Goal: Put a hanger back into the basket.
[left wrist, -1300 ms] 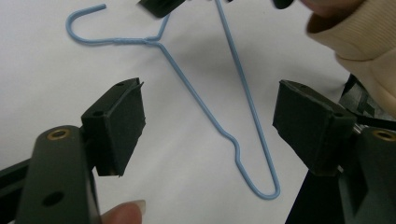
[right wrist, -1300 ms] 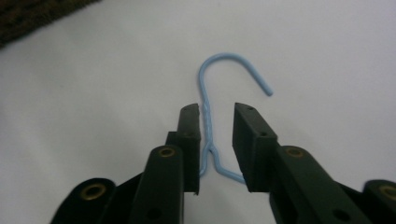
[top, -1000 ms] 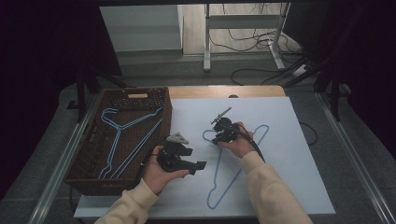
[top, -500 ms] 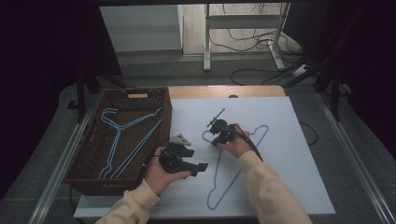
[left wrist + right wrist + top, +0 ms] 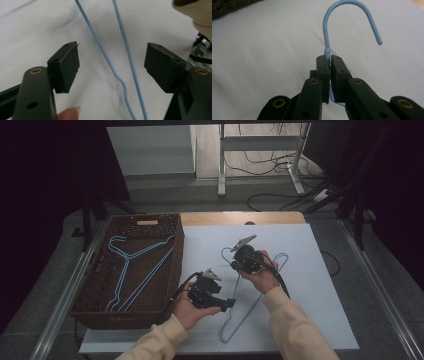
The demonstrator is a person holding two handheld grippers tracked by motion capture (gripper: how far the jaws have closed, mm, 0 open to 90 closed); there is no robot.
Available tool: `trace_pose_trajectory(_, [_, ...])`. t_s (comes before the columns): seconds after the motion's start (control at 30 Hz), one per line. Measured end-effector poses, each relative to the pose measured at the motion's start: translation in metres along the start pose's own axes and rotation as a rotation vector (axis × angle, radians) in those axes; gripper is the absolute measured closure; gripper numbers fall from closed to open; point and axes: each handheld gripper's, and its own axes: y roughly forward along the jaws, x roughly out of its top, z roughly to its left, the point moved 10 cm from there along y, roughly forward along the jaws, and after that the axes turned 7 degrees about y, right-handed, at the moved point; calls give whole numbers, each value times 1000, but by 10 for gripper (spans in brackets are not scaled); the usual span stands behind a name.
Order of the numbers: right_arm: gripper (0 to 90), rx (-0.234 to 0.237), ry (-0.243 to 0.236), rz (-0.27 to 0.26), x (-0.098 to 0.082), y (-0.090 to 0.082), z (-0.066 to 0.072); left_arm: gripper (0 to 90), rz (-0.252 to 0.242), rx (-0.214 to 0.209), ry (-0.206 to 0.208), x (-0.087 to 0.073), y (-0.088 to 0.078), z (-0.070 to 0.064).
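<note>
Our right hand-held gripper (image 5: 327,62) was clamped on the blue wire hanger (image 5: 329,53) just under its hook; our left hand-held gripper (image 5: 112,67), at its seven o'clock, stood wide, narrowing slightly, straddling two hanger wires untouched.

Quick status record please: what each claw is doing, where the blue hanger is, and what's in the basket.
right claw: shut on the neck of the blue hanger, just below its hook
left claw: open, jaws either side of two hanger wires, pads not touching; jaws have just been closing slightly
blue hanger: over the white sheet
basket: brown, at table left, holds more blue hangers
</note>
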Motion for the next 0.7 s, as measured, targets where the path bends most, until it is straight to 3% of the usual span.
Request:
trace_pose_trajectory(0.2, [863, -6, 12, -45, 1, -11, 1, 368, 26, -5, -68, 4, 31, 9])
trace_pose_trajectory(0.33, [863, -11, 21, -66, 2, -17, 0, 530, 32, -32, -116, 4, 45, 13])
trace_pose_trajectory(0.43, [900, -10, 25, -92, 3, -22, 0, 657, 54, -30, -125, 2, 51, 15])
trace_pose_trajectory(0.47, [900, -8, 30, -100, 4, -24, 0, 727, 57, -61, -137, 1, 53, 14])
trace_pose_trajectory(0.57, [900, -15, 30, -109, 5, -27, -1, 771, 87, -73, -168, -4, 60, 19])
trace_pose_trajectory(0.63, [900, -15, 40, -116, 3, -29, -2, 828, 75, -139, -217, -2, 62, 17])
trace_pose_trajectory(0.7, [900, -12, 47, -124, 2, -31, -4, 853, 79, -151, -219, -1, 61, 17])
